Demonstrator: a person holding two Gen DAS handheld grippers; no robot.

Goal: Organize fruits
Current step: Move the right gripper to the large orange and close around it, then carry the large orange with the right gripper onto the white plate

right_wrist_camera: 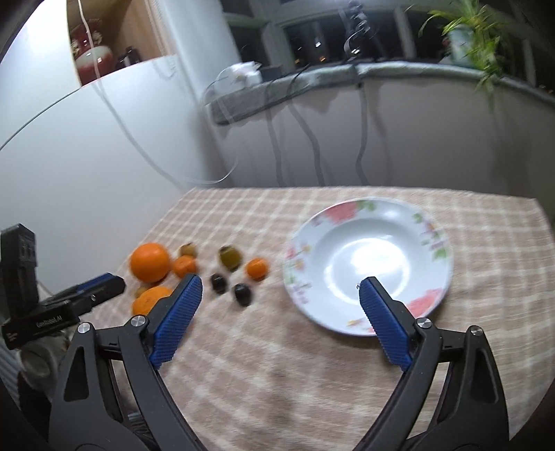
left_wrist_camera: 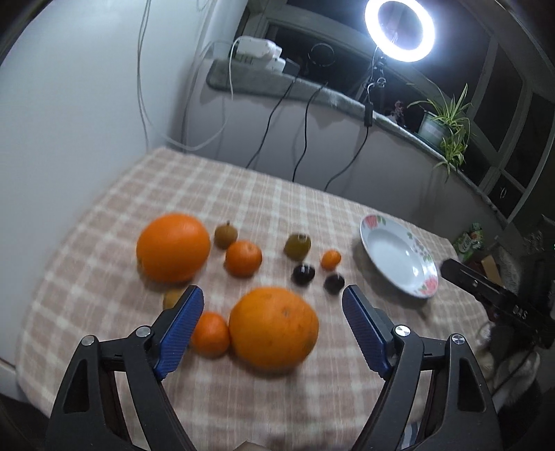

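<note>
Several fruits lie loose on the checked tablecloth (left_wrist_camera: pixel 242 194). They include two big oranges (left_wrist_camera: pixel 274 329) (left_wrist_camera: pixel 173 247), three tangerines (left_wrist_camera: pixel 243 258), two brownish-green fruits (left_wrist_camera: pixel 297 247) and two dark plums (left_wrist_camera: pixel 303 274). My left gripper (left_wrist_camera: pixel 272 291) is open and hovers over the nearer big orange, whose sides lie apart from the blue pads (left_wrist_camera: pixel 180 329). A white flowered plate (right_wrist_camera: pixel 347 208) with nothing in it sits right of the fruit. Above its near rim hangs my right gripper (right_wrist_camera: pixel 281 281), open and holding nothing.
A white wall (left_wrist_camera: pixel 69 138) borders the table on the left. Behind the table, a grey sill (left_wrist_camera: pixel 277 83) carries chargers, dangling cables (left_wrist_camera: pixel 305 132), a lit ring light (left_wrist_camera: pixel 399 31) and a potted plant (left_wrist_camera: pixel 447 125). The table's right edge drops off past the plate.
</note>
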